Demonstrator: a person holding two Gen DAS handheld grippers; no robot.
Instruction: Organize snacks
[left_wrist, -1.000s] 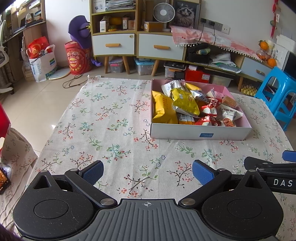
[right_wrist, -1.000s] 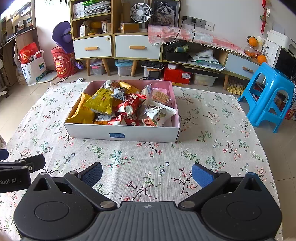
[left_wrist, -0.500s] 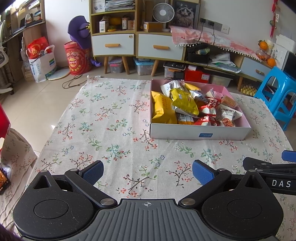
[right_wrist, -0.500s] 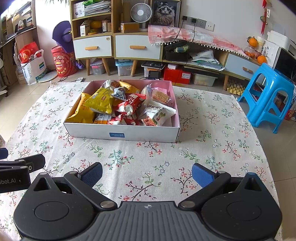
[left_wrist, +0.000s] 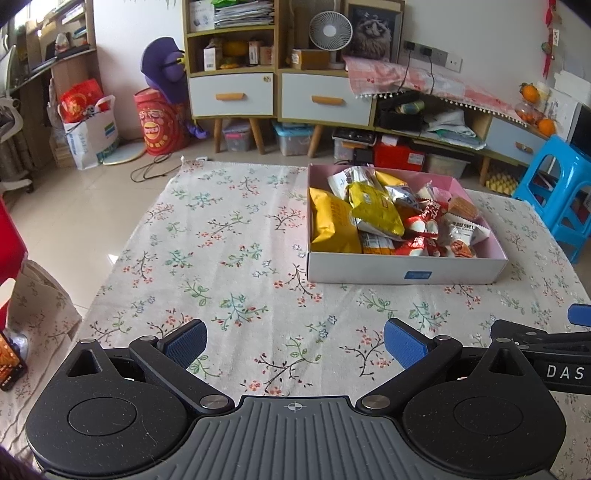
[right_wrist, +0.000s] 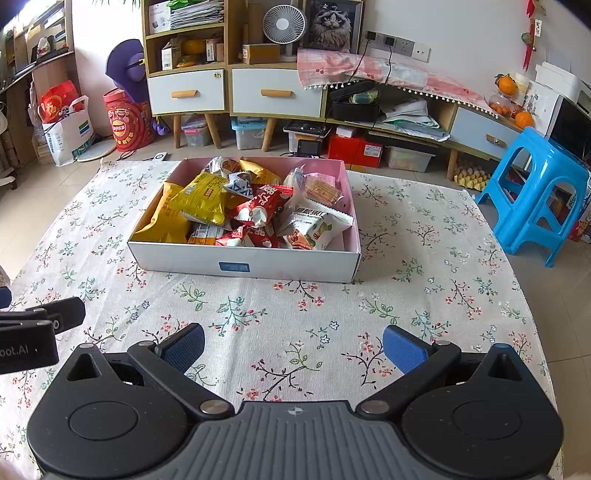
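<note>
A white box with a pink inside (left_wrist: 406, 274) (right_wrist: 243, 260) stands on the table with the floral cloth (left_wrist: 229, 236) (right_wrist: 424, 258). It holds several snack packs: yellow bags (left_wrist: 375, 210) (right_wrist: 203, 199), red packs (right_wrist: 264, 201) and white packs (right_wrist: 317, 225). My left gripper (left_wrist: 295, 341) is open and empty, low over the cloth near the table's front edge, left of the box. My right gripper (right_wrist: 293, 347) is open and empty, in front of the box. Each gripper shows at the edge of the other's view.
A blue plastic stool (right_wrist: 539, 192) stands right of the table. Cabinets with drawers (left_wrist: 280, 96) and storage boxes line the far wall. Bags (left_wrist: 88, 125) and a red drum (left_wrist: 159, 122) sit on the floor at the far left.
</note>
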